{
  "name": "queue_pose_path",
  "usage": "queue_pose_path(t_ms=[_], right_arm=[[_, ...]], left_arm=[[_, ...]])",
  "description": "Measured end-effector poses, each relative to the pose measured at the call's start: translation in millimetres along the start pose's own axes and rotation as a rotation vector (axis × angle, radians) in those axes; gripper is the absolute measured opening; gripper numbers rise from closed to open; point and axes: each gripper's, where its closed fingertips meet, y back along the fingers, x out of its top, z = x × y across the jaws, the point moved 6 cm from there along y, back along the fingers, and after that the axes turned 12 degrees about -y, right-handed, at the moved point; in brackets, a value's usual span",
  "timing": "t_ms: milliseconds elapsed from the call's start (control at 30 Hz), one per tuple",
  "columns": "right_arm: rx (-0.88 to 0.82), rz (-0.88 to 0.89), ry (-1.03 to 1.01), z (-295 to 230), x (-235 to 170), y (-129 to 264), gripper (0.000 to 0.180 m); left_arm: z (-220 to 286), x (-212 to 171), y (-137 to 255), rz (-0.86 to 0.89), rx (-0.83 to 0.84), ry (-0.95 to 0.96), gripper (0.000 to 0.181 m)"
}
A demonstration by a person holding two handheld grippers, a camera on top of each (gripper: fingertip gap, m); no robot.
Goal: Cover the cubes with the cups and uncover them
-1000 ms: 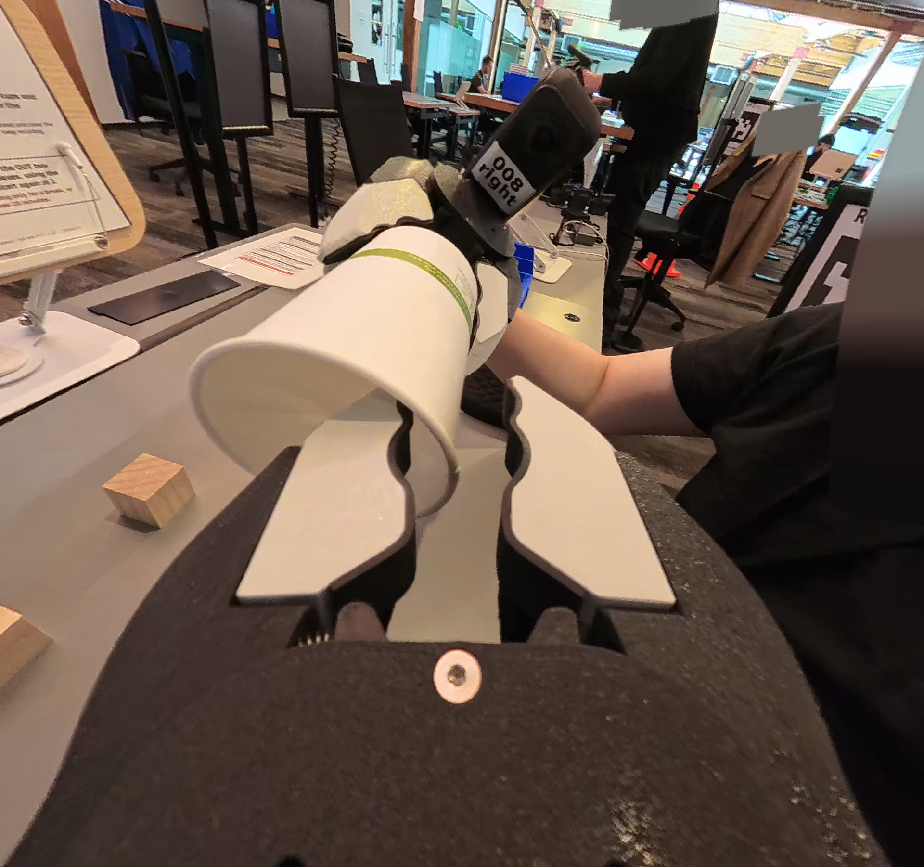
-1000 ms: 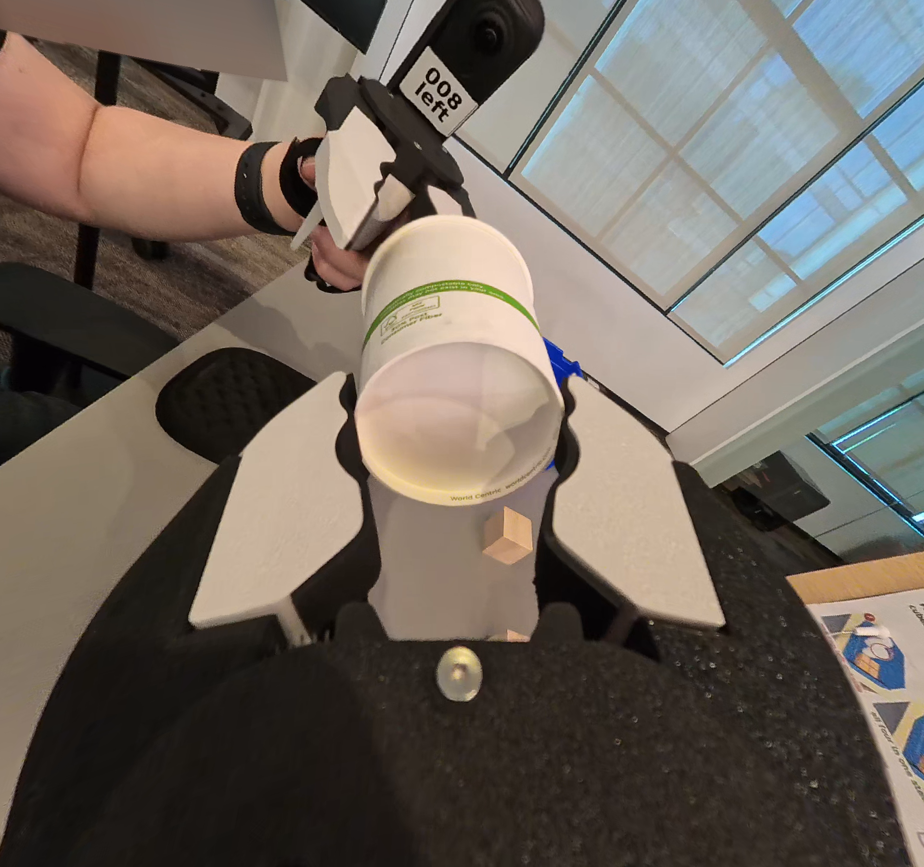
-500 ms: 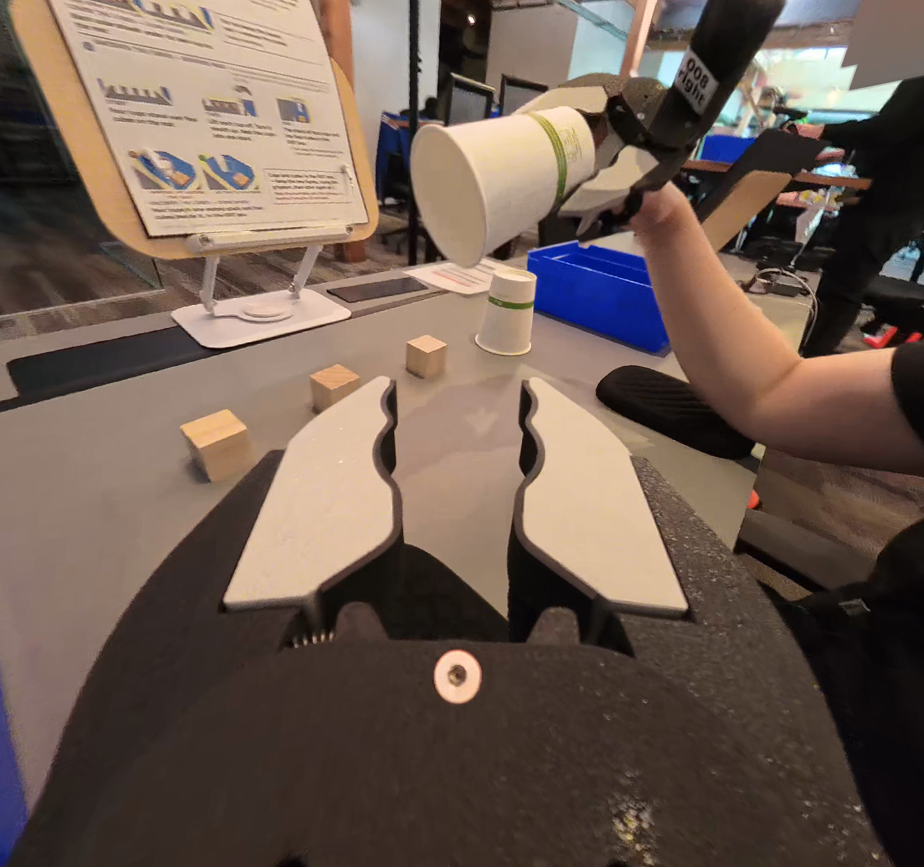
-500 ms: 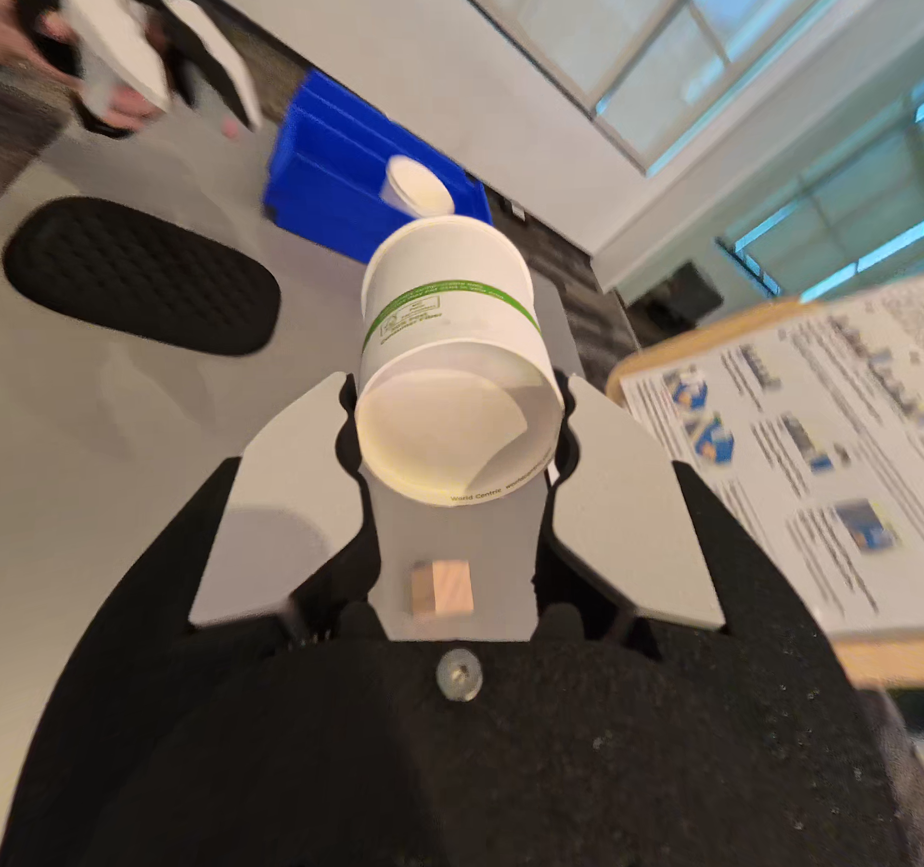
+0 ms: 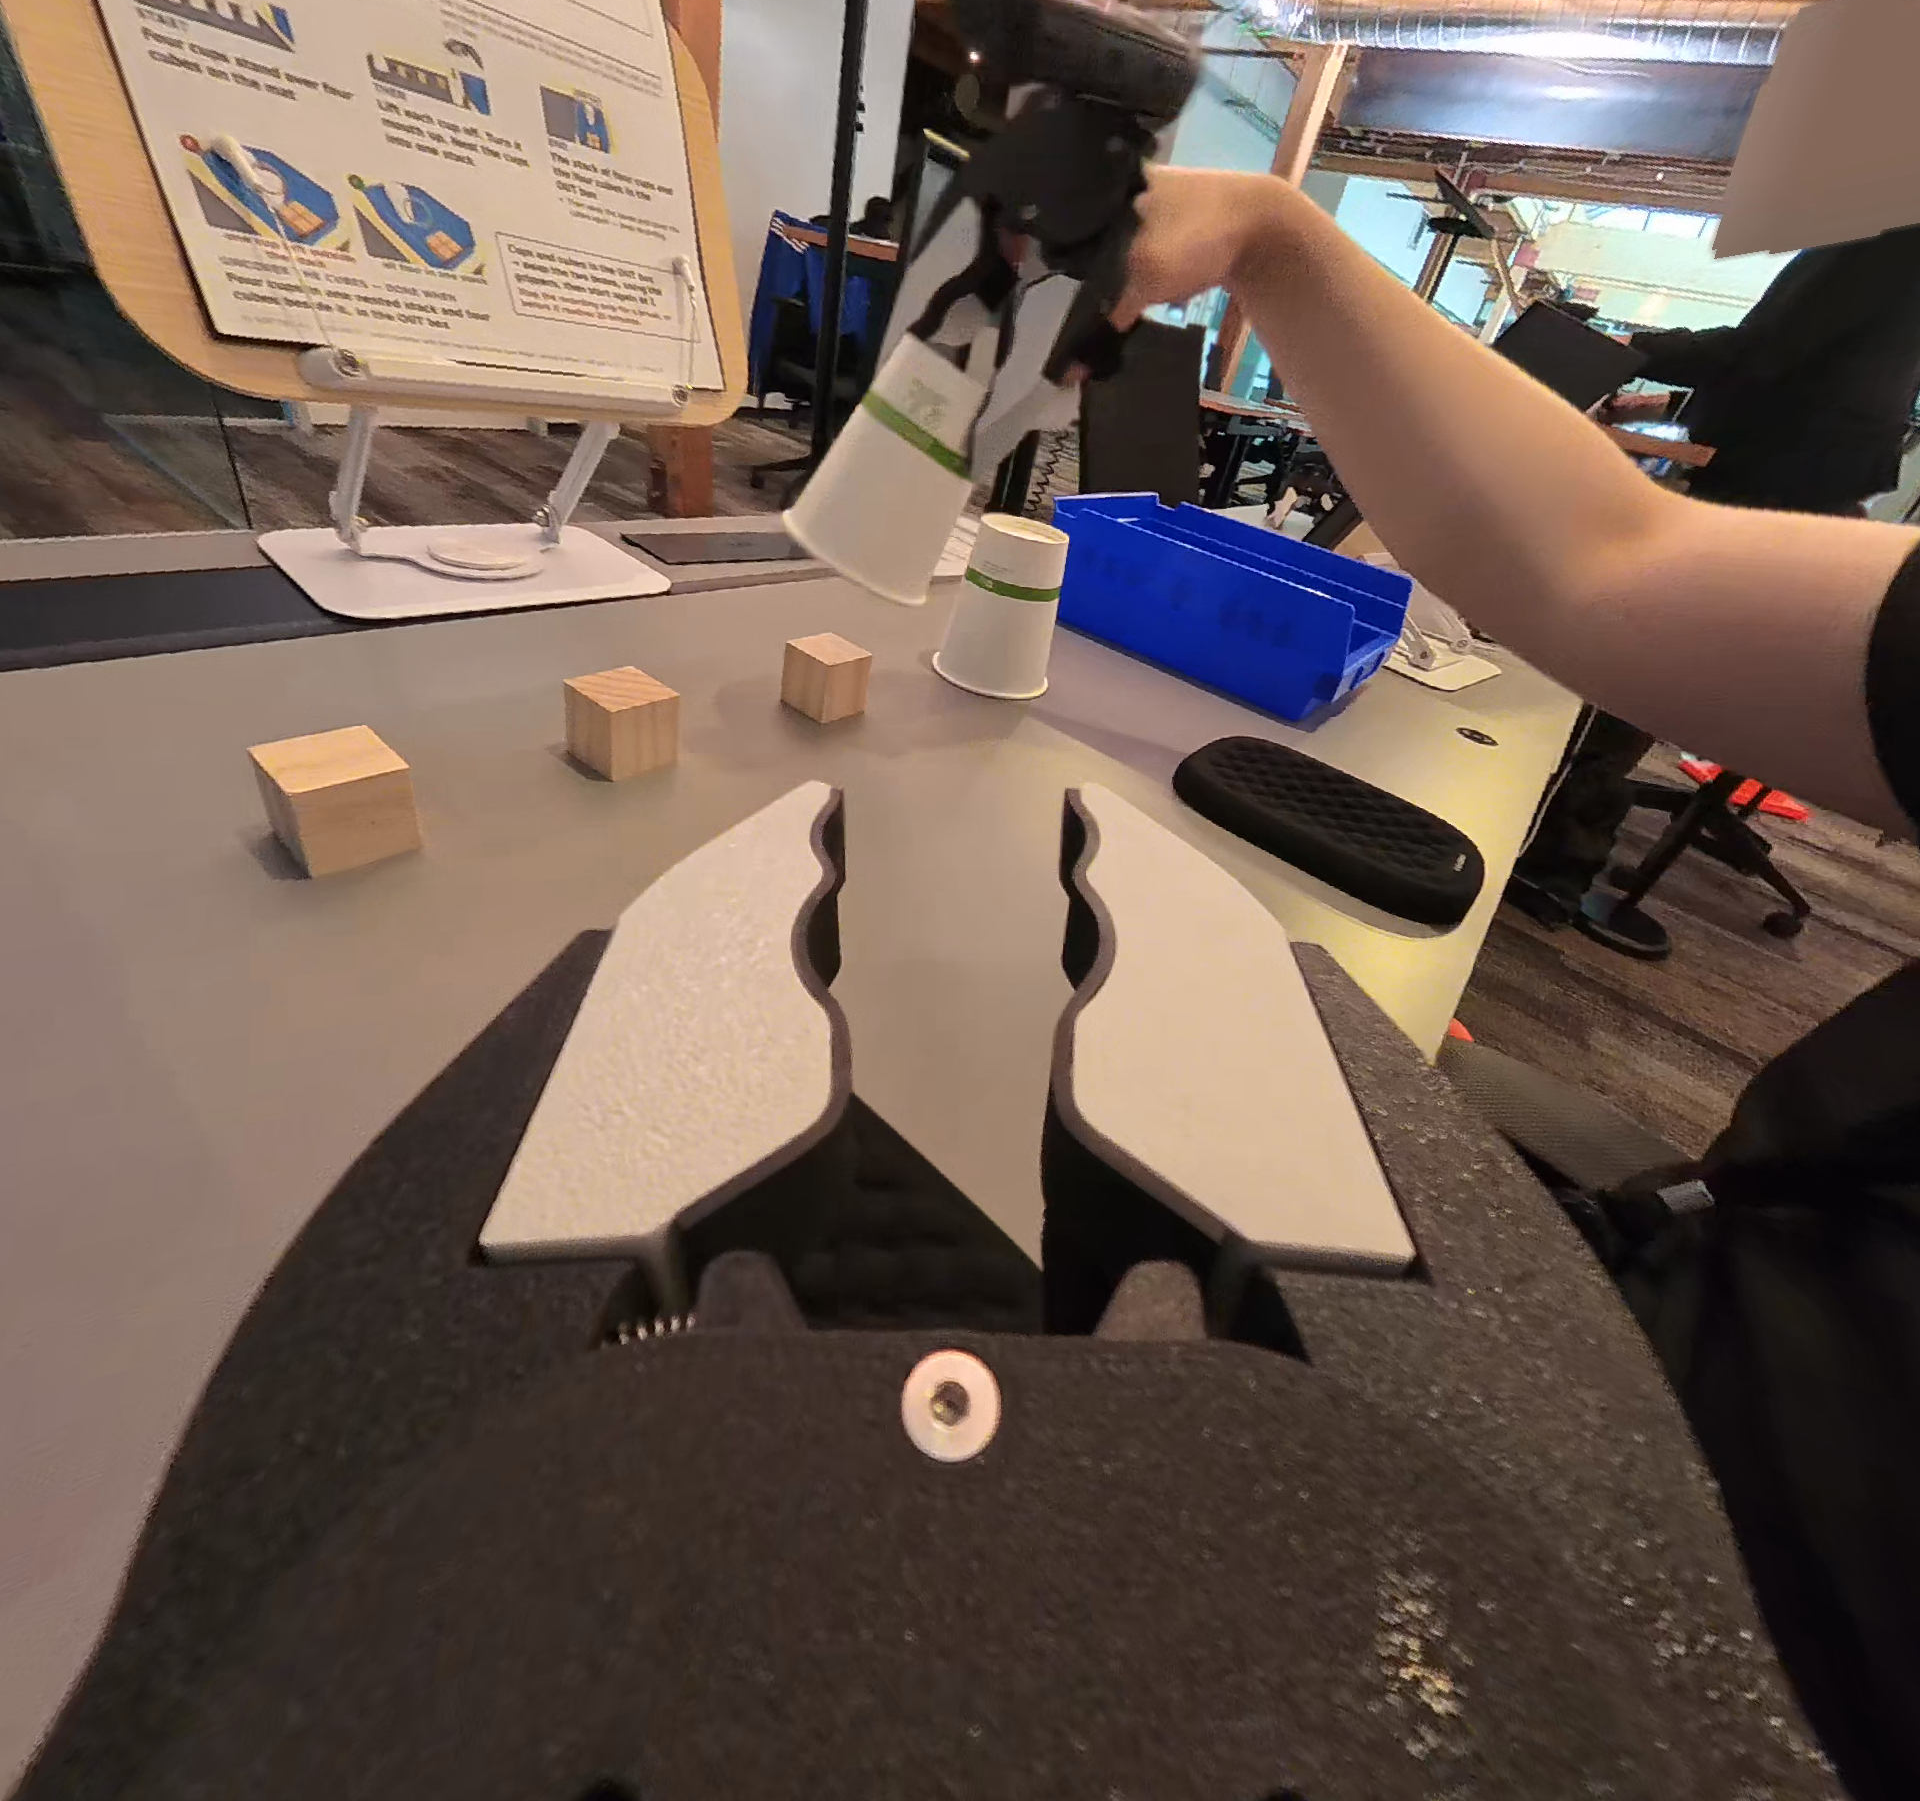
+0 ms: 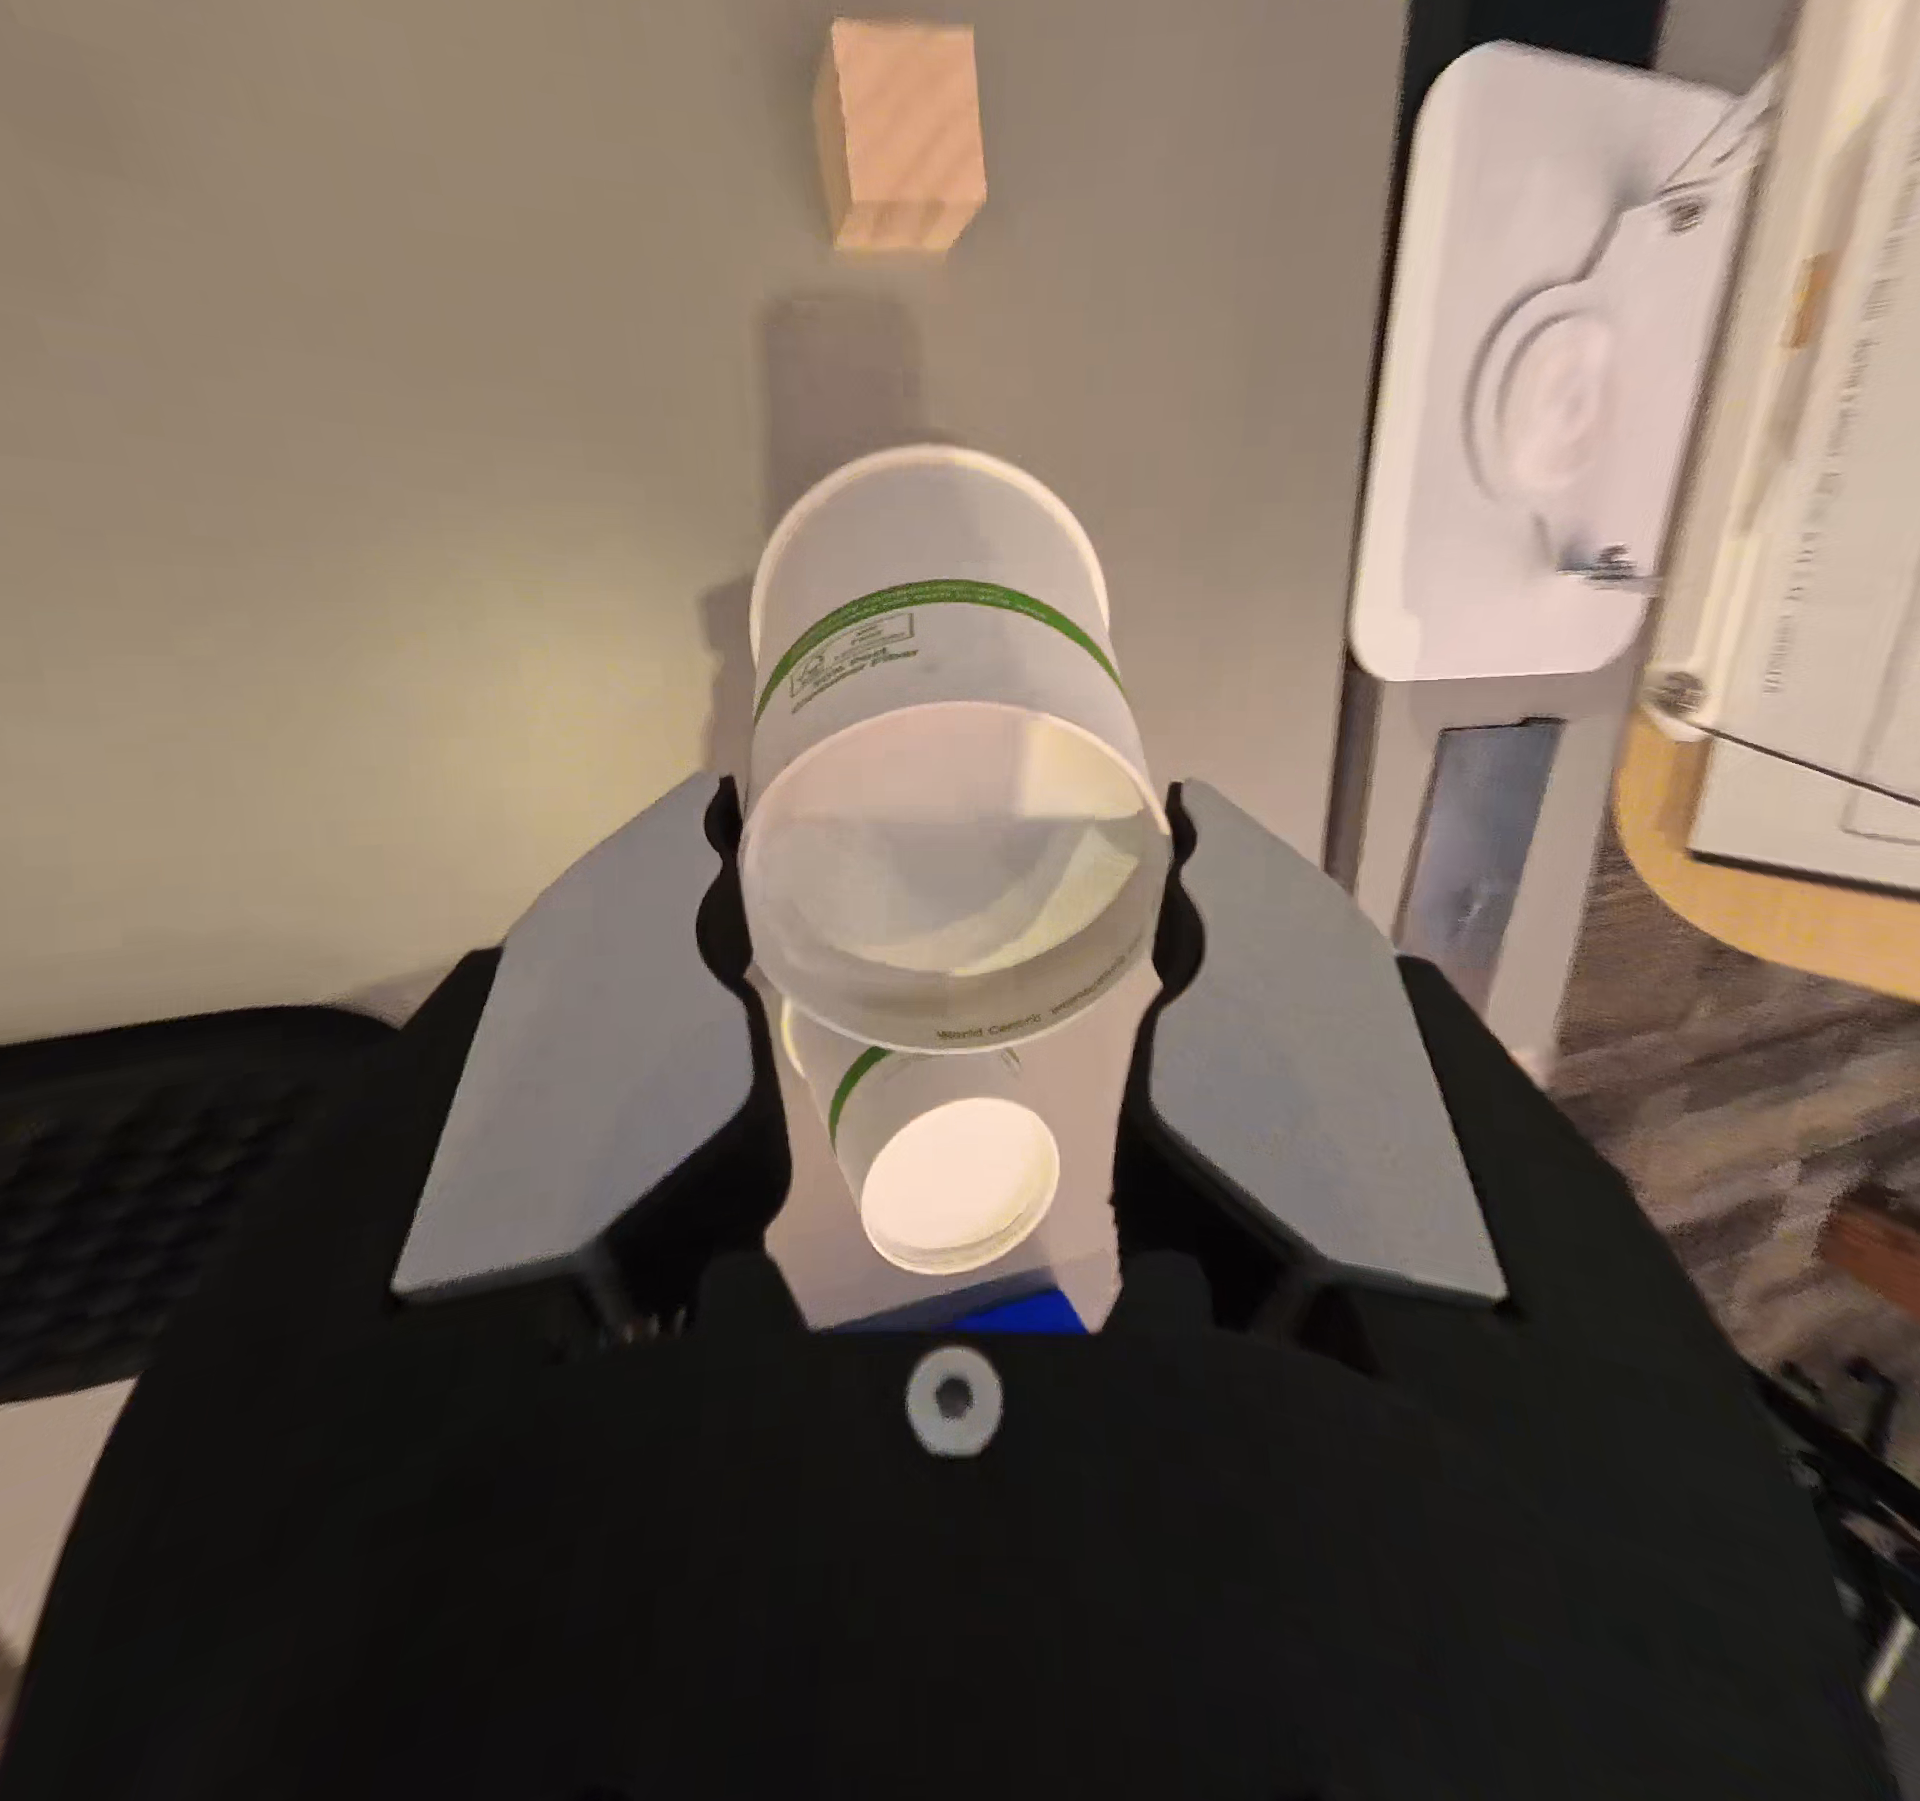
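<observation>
Three wooden cubes stand in a row on the grey table. A white cup with a green band stands mouth-down just right of the row. My right gripper is shut on a second such cup and holds it tilted, mouth downward, above the table between the far cube and the standing cup. In the right wrist view the gripper clamps the held cup near its base, above the standing cup, with one cube ahead. My left gripper is open and empty, low over the table.
A blue bin sits behind the standing cup. A black wrist rest lies at the table's right edge. An instruction board on a white stand is at the back left; its base lies right of the held cup.
My right gripper has carried the cup away from my left gripper, over to the cube row, and tipped its mouth downward. My left gripper has turned to face the cubes and stays open.
</observation>
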Motion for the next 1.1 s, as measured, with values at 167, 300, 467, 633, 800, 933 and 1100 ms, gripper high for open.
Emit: queue_pose_path(t_ms=[167, 300, 467, 633, 800, 933, 1100], right_arm=[[0.098, -0.132, -0.024, 6, 12, -38, 0.076], [0.118, -0.241, -0.032, 8, 13, -63, 0.076], [0.119, -0.286, -0.023, 8, 14, -82, 0.076], [0.129, -0.304, -0.014, 6, 13, -91, 0.076], [0.141, -0.305, -0.014, 4, 10, -95, 0.077], [0.148, -0.268, -0.033, 1, 11, -92, 0.081], [0.090, -0.095, -0.023, 0, 19, -70, 0.091]], left_arm=[[7, -5, 0, -0.043, -0.016, -0.019, 0.039], [8, -6, 1, -0.052, -0.025, -0.019, 0.039], [5, -8, 4, -0.051, -0.021, -0.013, 0.039], [1, -12, 5, -0.050, -0.023, 0.009, 0.038], [0, -12, 3, -0.046, -0.034, 0.014, 0.038], [0, -10, 2, -0.045, -0.040, 0.016, 0.040], [1, -8, 4, -0.045, -0.040, 0.020, 0.040]])
